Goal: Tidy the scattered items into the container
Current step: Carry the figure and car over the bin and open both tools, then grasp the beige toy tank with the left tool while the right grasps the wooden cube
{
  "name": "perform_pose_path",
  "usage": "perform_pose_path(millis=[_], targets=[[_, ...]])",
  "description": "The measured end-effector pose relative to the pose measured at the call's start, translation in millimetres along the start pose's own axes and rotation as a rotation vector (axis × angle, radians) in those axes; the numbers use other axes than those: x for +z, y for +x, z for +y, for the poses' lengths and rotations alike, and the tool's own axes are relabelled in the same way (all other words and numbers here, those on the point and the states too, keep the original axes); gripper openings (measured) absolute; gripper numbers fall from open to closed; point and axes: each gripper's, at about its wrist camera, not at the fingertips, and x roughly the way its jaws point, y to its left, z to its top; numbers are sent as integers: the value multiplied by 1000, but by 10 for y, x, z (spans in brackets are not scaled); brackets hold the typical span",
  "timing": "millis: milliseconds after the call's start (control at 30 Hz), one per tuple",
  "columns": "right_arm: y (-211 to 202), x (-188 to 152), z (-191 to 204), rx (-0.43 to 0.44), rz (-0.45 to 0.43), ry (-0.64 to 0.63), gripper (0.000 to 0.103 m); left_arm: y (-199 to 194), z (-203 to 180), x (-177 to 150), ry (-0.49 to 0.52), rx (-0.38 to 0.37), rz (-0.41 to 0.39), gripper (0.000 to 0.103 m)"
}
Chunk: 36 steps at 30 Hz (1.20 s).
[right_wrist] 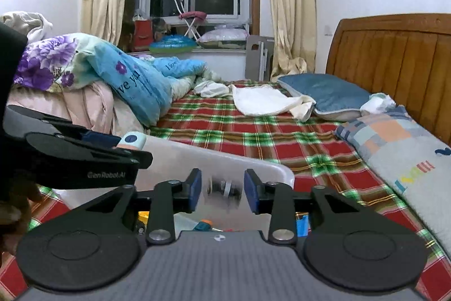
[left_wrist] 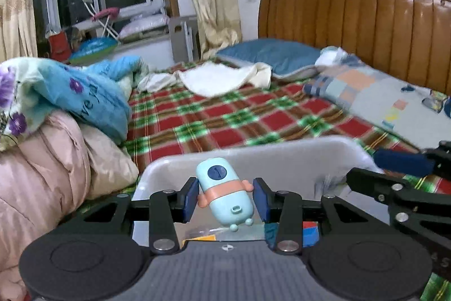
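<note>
A pale blue pig-shaped toy (left_wrist: 222,199) with an orange band sits tilted between the blue pads of my left gripper (left_wrist: 225,199). Both pads touch it, and it hangs over a white plastic bin (left_wrist: 253,157). In the right wrist view the left gripper (right_wrist: 124,145) reaches in from the left with the toy's top (right_wrist: 132,139) showing above the bin's rim (right_wrist: 225,158). My right gripper (right_wrist: 222,191) stands open over the bin. A small blurred silver-and-black thing (right_wrist: 225,188) is between its pads with a gap on each side. Several coloured items (right_wrist: 205,224) lie in the bin.
The bin stands on a bed with a red-and-green plaid blanket (right_wrist: 282,137). Piled quilts (right_wrist: 84,75) rise on the left. Pillows (right_wrist: 394,148) and a wooden headboard (right_wrist: 394,61) lie to the right, and a white cloth (right_wrist: 262,100) farther back. A person's hand (right_wrist: 11,213) shows at the left edge.
</note>
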Motion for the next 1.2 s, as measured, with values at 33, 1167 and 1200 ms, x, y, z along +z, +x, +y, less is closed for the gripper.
perform_pose_path(millis=[33,1167,1200], targets=[[4,-12,5,1,2,-4,43,6,14,-22,0,4,2,58],[26,-1107,893,187,217,6,48,-231,813,-1591,-80,-35,203,76],[78,-1130,926,191,224,6,48,-197,831,-1574,-69,-32,199,76]])
